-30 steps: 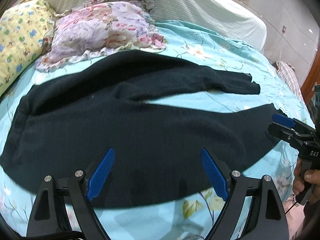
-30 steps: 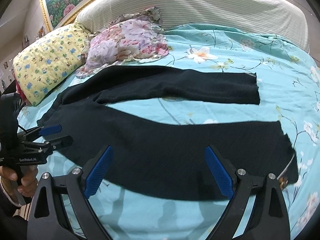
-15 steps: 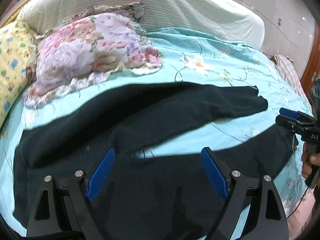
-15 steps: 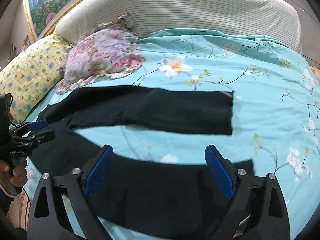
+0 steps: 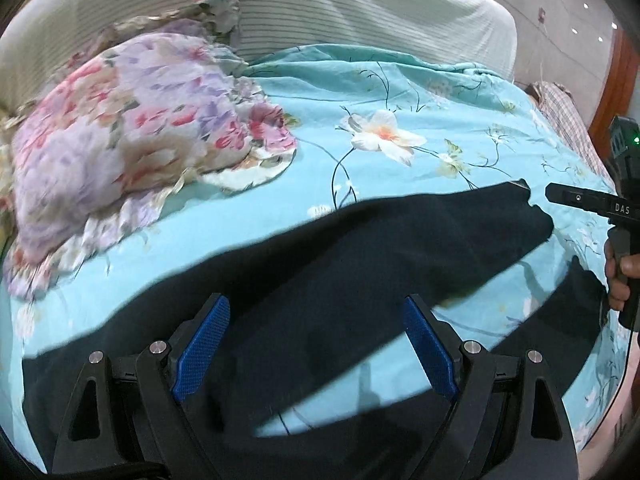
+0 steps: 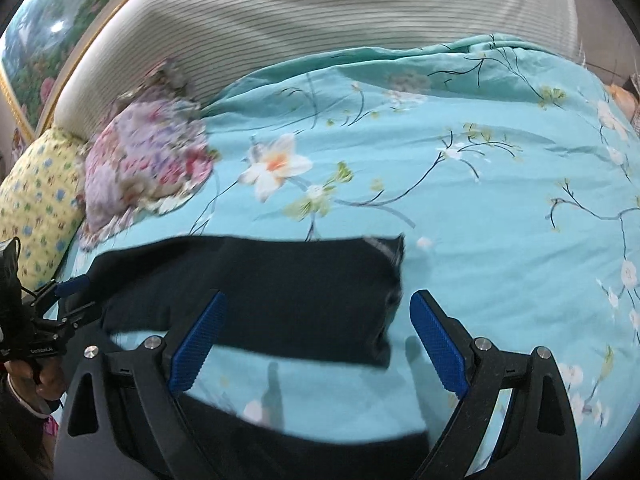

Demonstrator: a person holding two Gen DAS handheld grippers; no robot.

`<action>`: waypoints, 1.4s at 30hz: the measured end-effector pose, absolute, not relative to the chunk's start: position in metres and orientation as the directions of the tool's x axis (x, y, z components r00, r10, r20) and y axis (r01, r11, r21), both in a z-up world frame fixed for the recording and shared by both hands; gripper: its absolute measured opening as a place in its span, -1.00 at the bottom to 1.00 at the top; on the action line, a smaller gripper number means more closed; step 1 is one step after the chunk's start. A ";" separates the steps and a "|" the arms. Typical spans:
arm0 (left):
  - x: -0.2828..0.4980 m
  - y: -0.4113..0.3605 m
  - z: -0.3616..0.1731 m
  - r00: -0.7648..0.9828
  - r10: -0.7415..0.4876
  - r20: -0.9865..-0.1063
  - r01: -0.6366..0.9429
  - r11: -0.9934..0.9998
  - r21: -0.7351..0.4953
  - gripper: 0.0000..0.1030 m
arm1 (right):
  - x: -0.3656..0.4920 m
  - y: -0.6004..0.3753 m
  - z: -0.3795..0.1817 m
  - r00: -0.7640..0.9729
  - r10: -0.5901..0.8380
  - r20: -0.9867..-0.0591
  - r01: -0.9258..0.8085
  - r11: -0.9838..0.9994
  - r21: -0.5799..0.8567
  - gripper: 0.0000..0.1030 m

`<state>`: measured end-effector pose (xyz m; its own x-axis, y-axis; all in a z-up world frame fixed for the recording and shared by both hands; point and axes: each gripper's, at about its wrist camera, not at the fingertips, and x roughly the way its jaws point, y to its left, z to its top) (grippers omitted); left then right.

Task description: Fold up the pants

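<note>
Black pants (image 5: 360,256) lie spread flat on the turquoise floral bedspread (image 5: 400,92), legs apart and pointing right. My left gripper (image 5: 316,344) is open and empty above the far leg near the crotch. My right gripper (image 6: 316,340) is open and empty above the far leg's cuff end (image 6: 384,280); the near leg (image 6: 320,448) lies under its base. The right gripper also shows at the right edge of the left wrist view (image 5: 560,196), and the left gripper at the left edge of the right wrist view (image 6: 76,300).
A floral ruffled pillow (image 5: 132,128) and a yellow pillow (image 6: 32,208) lie at the bed's head by the striped headboard (image 6: 340,12). A checked cloth (image 5: 568,120) lies at the far right edge. The bedspread (image 6: 500,200) stretches beyond the pants.
Both grippers have moved forward over the pants toward the far leg. Both stay open and empty. The pants have not moved.
</note>
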<state>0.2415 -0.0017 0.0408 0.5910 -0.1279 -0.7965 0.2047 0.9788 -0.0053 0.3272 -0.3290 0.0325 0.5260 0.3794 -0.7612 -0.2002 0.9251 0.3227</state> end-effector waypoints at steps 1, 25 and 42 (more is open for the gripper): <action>0.250 -0.002 0.040 0.586 -0.128 -0.800 0.213 0.977 0.000 0.71 | 0.331 -0.330 0.031 0.524 0.377 -0.764 -0.197 0.926 0.322 0.81; 0.324 -0.024 -0.003 0.412 -0.163 -0.897 0.394 0.919 0.014 -0.80 | 0.389 -0.336 -0.002 0.424 0.349 -0.835 -0.212 0.935 0.284 -0.80; 0.176 -0.018 0.045 0.439 -0.345 -0.830 0.386 0.906 -0.172 -0.87 | 0.325 -0.358 0.075 0.499 0.502 -0.707 -0.492 0.835 0.246 -0.84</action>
<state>0.1763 -0.0177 0.0450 0.4385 -0.3445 -0.8301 0.3863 0.9062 -0.1720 0.3248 -0.3580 0.0746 0.4992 0.5016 -0.7065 -0.4918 0.8354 0.2457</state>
